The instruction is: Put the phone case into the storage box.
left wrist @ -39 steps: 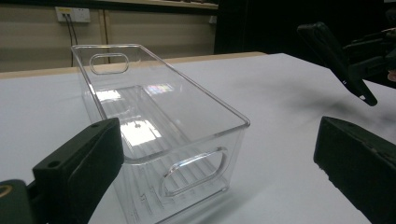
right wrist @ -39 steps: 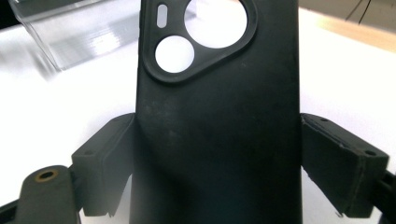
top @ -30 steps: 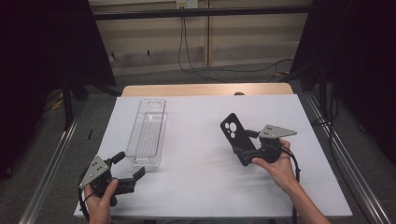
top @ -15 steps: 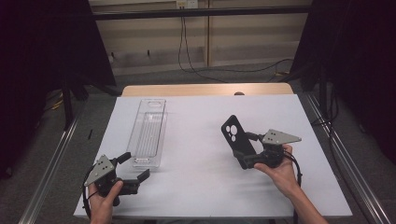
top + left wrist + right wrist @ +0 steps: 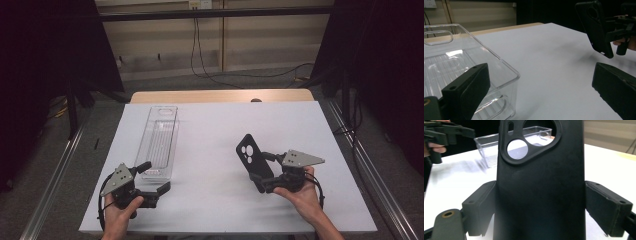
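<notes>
Right hand-held gripper (image 5: 263, 181): clenched on the black phone case (image 5: 251, 159), held upright just above the table (image 5: 210, 130).
Left hand-held gripper (image 5: 155, 177): released, jaws spread; it has drawn back toward the person.
Clear tray (image 5: 160, 142): just ahead of the left jaws, empty.
Change: the case has dropped slightly.
Implication: likely transfer into the tray is pending.

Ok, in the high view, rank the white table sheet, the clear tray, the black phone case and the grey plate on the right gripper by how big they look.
1. White table sheet, by far the largest.
2. Clear plastic tray, long and narrow.
3. Black phone case, held in the right gripper and tilted, so partly foreshortened.
4. Grey three-cornered plate, smallest, though not far behind the case.
</notes>
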